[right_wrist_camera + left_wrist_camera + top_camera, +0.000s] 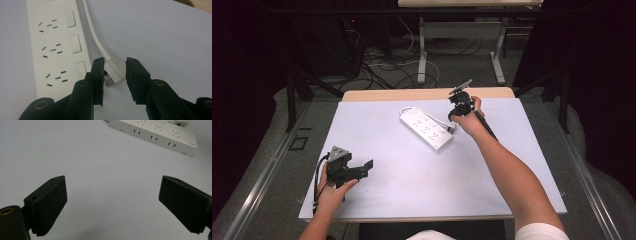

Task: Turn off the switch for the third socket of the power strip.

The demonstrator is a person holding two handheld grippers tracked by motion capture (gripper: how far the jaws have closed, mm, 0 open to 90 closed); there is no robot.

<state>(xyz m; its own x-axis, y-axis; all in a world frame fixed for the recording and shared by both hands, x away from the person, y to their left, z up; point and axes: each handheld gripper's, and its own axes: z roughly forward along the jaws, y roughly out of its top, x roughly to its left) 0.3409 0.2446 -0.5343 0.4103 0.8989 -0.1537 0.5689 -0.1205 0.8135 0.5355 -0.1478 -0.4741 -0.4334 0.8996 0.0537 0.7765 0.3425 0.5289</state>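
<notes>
Two jaws of the right hand-held gripper [114, 80] flank the plug [115, 70].

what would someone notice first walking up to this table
Probably the white power strip lying slantwise near the middle of the pale table. Next, the right gripper at its near end, jaws either side of the strip's own white plug, with a gap showing on the right side. The left gripper sits wide open over bare table at the near left.
</notes>
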